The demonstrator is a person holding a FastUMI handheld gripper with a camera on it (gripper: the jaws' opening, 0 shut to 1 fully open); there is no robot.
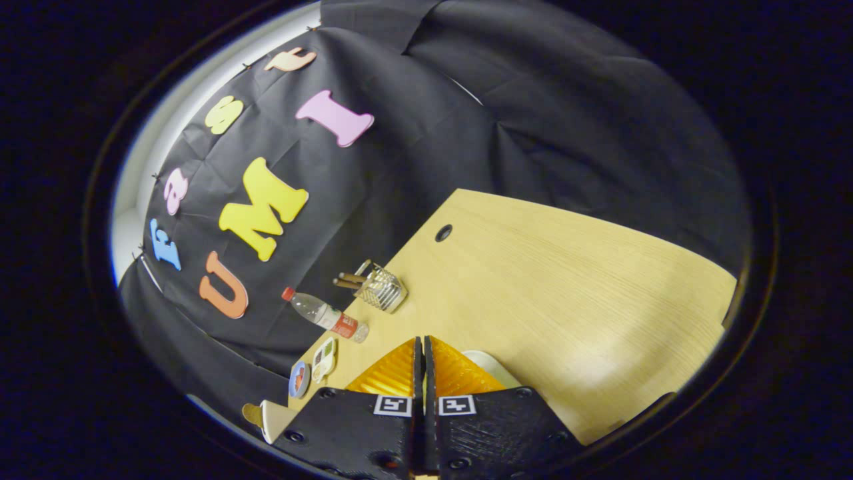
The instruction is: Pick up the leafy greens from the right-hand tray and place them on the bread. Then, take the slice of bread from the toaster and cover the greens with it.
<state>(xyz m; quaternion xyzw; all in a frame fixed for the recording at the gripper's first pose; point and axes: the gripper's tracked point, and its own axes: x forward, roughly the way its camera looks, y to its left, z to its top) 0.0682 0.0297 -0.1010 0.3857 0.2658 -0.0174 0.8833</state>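
The black cloth wall is the biggest thing here, covering the whole upper half of the frame and running down the left side. Below it the wooden table spreads across the centre and right, tilted in the view, with a small round hole near its far corner, just above the middle of the frame.

At the bottom centre the gripper has its two fingers pressed flat together with only a thin seam between them, and nothing is caught in that seam, so it is clenched on nothing. A pale rounded edge, perhaps a plate, pokes out just behind the right finger; what it is cannot be told. The greens and the bread cannot be made out anywhere.

Left of centre, beyond the fingers at the table's edge, stands a wire mesh holder with brown sticks poking out. Just beside it, lower left, a clear plastic bottle with a red cap lies against the table edge. Lower still, left of the fingers, are two small cards and a pale object at the bottom left, too cut off to identify
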